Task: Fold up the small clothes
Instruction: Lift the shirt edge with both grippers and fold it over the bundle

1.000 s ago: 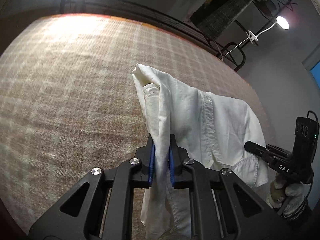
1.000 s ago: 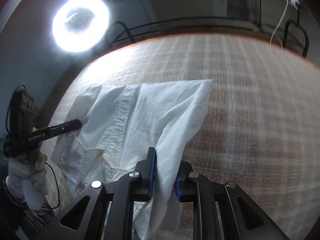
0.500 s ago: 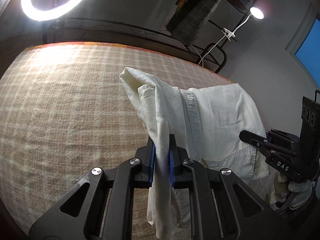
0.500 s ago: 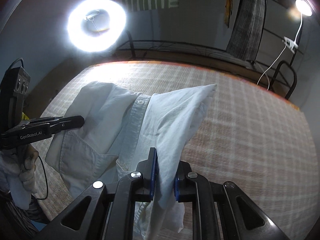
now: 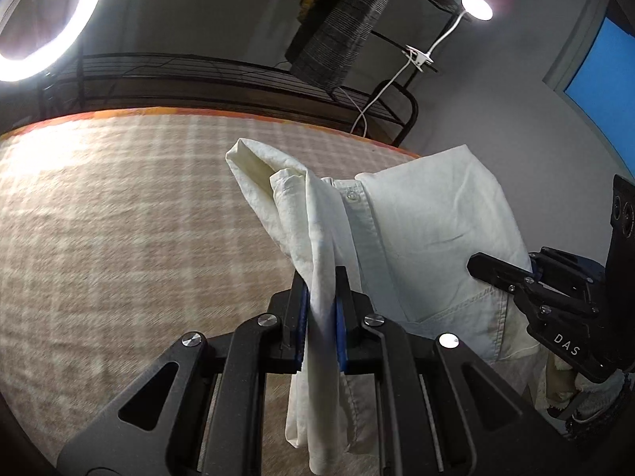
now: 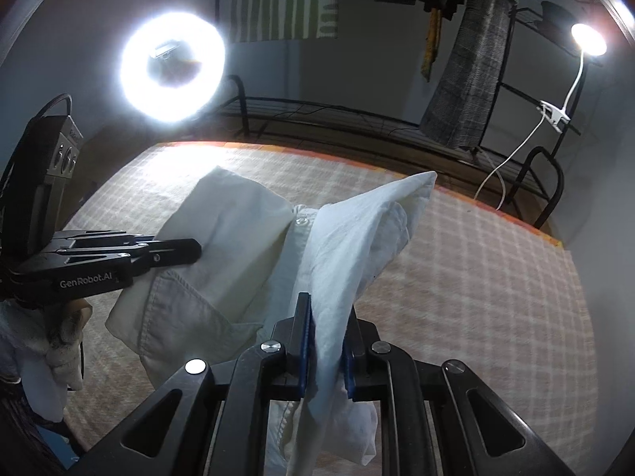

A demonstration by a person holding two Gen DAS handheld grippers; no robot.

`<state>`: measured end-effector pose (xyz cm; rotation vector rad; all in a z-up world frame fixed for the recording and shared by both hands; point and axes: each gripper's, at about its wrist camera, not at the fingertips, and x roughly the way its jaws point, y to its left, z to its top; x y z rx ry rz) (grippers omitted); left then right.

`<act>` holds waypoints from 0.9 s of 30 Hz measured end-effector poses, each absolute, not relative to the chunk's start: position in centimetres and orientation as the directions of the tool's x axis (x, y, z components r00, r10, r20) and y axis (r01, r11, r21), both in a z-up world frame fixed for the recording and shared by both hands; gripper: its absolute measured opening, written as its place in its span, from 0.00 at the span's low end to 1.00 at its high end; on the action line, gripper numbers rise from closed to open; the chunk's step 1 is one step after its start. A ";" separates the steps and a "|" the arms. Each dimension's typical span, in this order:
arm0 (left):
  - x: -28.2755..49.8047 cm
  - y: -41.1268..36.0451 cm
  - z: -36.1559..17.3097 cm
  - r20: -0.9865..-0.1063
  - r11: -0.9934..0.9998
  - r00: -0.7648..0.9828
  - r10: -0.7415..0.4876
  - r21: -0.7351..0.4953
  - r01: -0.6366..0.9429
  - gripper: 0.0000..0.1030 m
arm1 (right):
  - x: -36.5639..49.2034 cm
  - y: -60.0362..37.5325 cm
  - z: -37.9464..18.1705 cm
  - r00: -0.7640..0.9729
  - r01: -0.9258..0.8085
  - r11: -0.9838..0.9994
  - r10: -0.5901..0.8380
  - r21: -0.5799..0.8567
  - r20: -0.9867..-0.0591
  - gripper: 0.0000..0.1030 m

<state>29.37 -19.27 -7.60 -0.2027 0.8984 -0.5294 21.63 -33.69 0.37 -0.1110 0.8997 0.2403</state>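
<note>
A small white button-up shirt (image 5: 428, 238) hangs lifted above a plaid-covered bed (image 5: 119, 218). My left gripper (image 5: 321, 317) is shut on a bunched edge of the shirt. My right gripper (image 6: 327, 349) is shut on another bunched edge of the same shirt (image 6: 222, 261). The shirt stretches between the two grippers, its button placket and a chest pocket showing. The right gripper's body appears at the right of the left wrist view (image 5: 555, 305); the left gripper's body appears at the left of the right wrist view (image 6: 99, 261).
The beige plaid bed cover (image 6: 496, 297) has an orange far edge. A black metal rack (image 5: 238, 79) runs behind it. A ring light (image 6: 172, 67) and a clip lamp (image 6: 587, 39) shine from behind. Dark clothes (image 6: 476, 59) hang at the back.
Both grippers have lifted the shirt higher and tilted up, so more of the back wall and lights show. The shirt now hangs spread between them.
</note>
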 end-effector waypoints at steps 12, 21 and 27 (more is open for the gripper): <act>37.1 -30.7 -7.9 -0.660 0.809 0.479 -0.579 -0.390 0.440 0.09 | 26.7 -44.6 -0.4 0.630 -0.118 0.993 0.052 -0.029 -0.775 0.10; 42.3 -38.1 -9.6 -0.663 0.805 0.478 -0.576 -0.358 0.474 0.09 | 32.5 -51.6 -2.6 0.640 -0.036 0.997 -0.034 -0.073 -0.767 0.10; 45.4 -40.0 -11.3 -0.687 0.831 0.492 -0.535 -0.323 0.452 0.09 | 36.0 -54.4 -4.7 0.643 -0.005 1.000 -0.012 -0.020 -0.766 0.10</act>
